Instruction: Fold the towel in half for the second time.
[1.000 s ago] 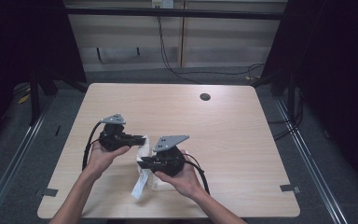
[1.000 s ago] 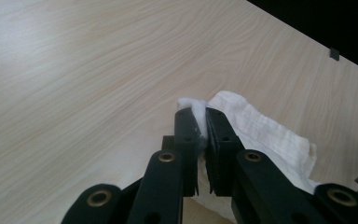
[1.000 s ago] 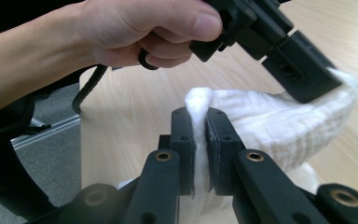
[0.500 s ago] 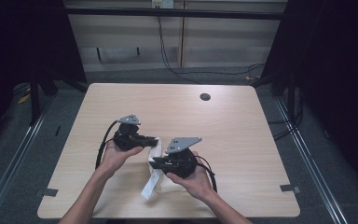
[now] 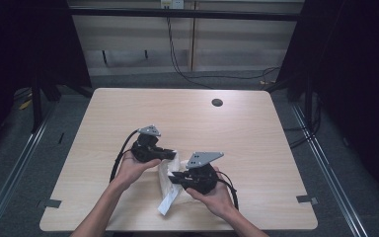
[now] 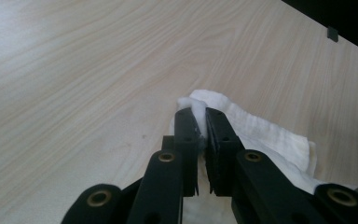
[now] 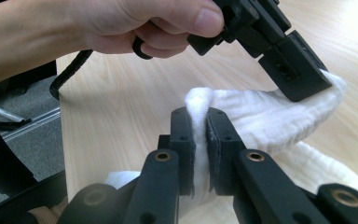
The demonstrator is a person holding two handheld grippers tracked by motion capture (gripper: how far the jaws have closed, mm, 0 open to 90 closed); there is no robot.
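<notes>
1. Two grippers clamp one white cloth [image 5: 170,183]: the left gripper [image 6: 200,126] has its jaws pressed together on a folded edge of the cloth, with a thin ridge of fabric standing between the pads.
2. The right gripper [image 7: 200,130] also pinches a raised fold of the same cloth, its jaws closed tightly on it.
3. From above, the left gripper [image 5: 170,154] points toward the right, and the right gripper [image 5: 173,177] points toward the left, so the tips are near each other.
4. The cloth hangs between them and reaches down toward the wooden table [image 5: 256,133]; its lower end probably rests on the surface, near the table's front edge.
</notes>
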